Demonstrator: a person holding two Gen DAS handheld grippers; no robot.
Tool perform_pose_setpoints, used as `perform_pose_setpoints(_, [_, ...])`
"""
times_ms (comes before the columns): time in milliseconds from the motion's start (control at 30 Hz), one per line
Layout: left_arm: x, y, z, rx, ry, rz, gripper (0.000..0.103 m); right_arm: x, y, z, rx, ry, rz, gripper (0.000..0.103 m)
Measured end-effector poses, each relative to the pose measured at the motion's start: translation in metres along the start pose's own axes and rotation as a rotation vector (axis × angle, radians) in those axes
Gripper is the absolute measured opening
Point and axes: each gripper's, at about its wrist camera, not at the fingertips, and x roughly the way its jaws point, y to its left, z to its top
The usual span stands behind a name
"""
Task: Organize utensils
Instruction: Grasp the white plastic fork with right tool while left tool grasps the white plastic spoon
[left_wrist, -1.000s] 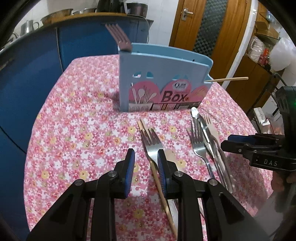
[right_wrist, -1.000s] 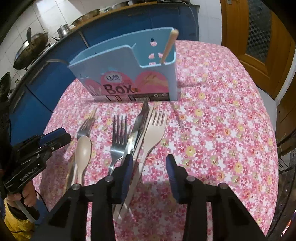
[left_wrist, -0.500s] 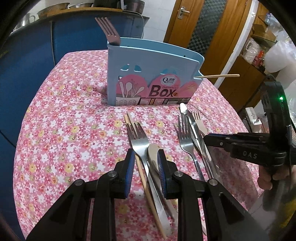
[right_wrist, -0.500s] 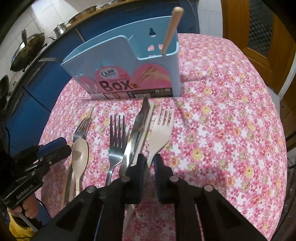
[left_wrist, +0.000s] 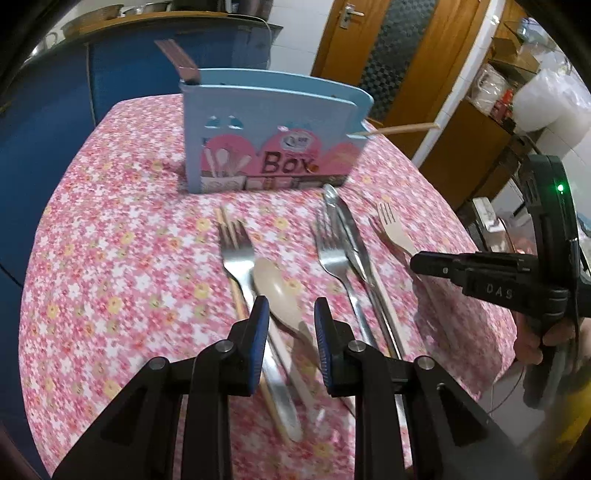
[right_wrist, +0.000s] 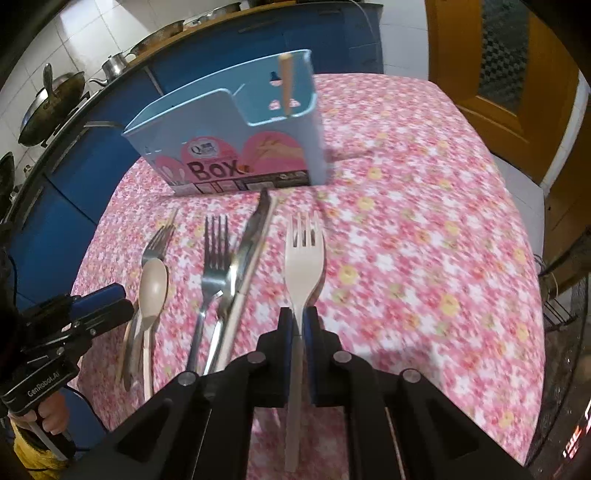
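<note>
Right gripper (right_wrist: 298, 325) — jaws just closed — clamps the cream fork (right_wrist: 303, 258).

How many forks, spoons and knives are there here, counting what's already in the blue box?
Forks: 4 (two metal forks, cream plastic fork, dark fork in the blue plastic box)
Spoons: 1 (beige plastic spoon)
Knives: 1 (metal knife)
Total: 6
</note>
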Motion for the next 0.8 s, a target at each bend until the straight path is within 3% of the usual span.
perform_pose_setpoints(133, [0.004,-0.011,-0.006,0.013,0.039,0.002,0.024,-0.007,-0.011,-0.009,0.031,0.007,0.011,0.008])
perform_pose_setpoints(233, [0.007,-0.016,-0.008,0.017,0.062,0.010,0.018,-0.011,-0.017,-0.014,0.039,0.005,0.006,0.008])
perform_pose_setpoints(567, [0.029,-0.022,-0.004,-0.044,0.153,0.051,0.018,-0.008,-0.029,-0.020,0.052,0.014,0.038,0.008])
perform_pose_setpoints(800, [0.044,-0.032,0.006,-0.028,0.180,0.082,0.018,-0.004,-0.026,-0.017,0.009,0.053,0.032,0.009])
